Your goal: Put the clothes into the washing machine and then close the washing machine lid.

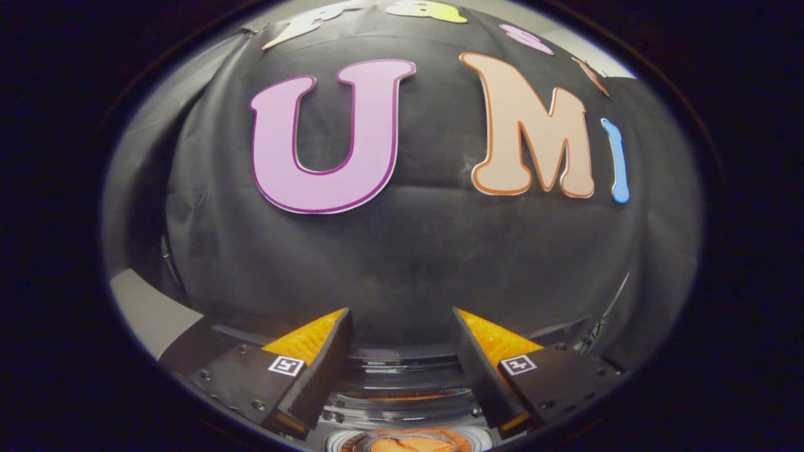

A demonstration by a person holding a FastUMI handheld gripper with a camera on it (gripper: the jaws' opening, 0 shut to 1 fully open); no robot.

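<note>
Closest in, below and between the fingertips, an orange garment [411,444] lies inside the washing machine's drum opening [402,402]; it looks soft, light and floppy, so any bunched fold would likely serve as a hold. The gripper [402,320] hangs above it with its fingers spread wide, holding and touching nothing. Beyond the fingers hangs the booth's black cloth wall [408,251].

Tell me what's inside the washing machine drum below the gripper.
Between the open gripper fingers, the washing machine shows an orange item inside its drum. The fingers hide the rest of the drum.
</note>
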